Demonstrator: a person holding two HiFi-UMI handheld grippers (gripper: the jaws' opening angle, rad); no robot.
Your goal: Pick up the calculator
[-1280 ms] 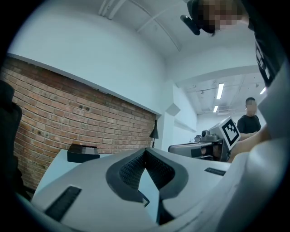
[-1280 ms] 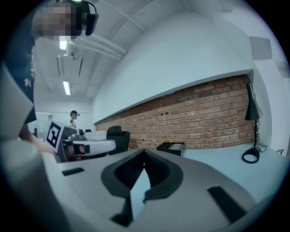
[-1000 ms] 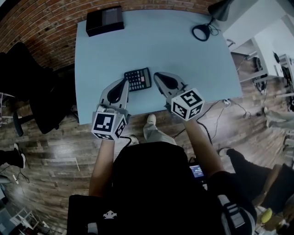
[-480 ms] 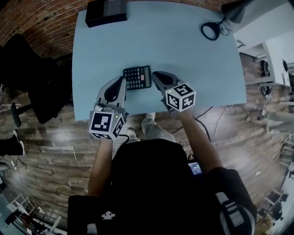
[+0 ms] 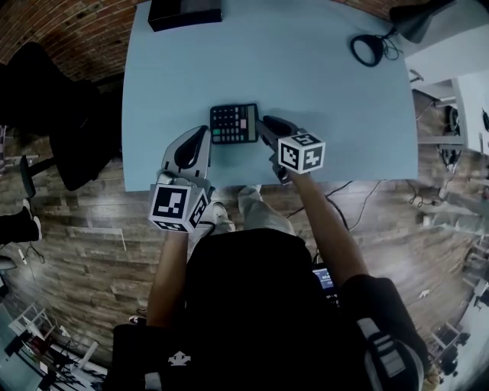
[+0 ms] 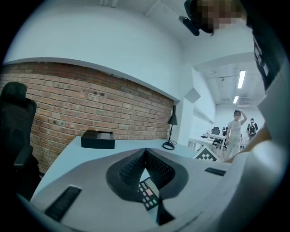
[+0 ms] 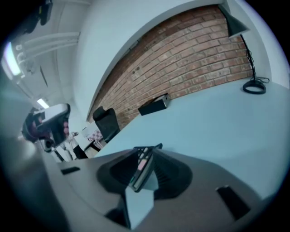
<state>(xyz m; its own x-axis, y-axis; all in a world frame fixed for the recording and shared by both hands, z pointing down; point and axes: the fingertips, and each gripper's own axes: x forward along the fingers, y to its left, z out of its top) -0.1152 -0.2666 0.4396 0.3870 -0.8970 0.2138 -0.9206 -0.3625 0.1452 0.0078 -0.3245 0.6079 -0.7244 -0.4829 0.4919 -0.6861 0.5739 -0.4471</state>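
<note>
A black calculator (image 5: 234, 124) with a pink key lies near the front of the light blue table (image 5: 306, 84). My right gripper (image 5: 266, 124) is at its right edge. In the right gripper view the calculator (image 7: 141, 167) stands edge-on between the jaws, and the right gripper (image 7: 154, 147) is shut on it. My left gripper (image 5: 205, 131) rests just left of the calculator, apart from it. Its jaws meet at the tips with nothing held. In the left gripper view the calculator (image 6: 147, 192) shows through the small gap below the left gripper (image 6: 145, 152) tips.
A black box (image 5: 185, 11) sits at the table's far left corner. A desk lamp's round base (image 5: 369, 49) and cable are at the far right. A black office chair (image 5: 46, 114) stands left of the table. The table's front edge (image 5: 229, 185) runs just behind both grippers.
My right gripper has moved left and rolled, and its jaws have come onto the calculator's right edge. The left gripper has barely moved.
</note>
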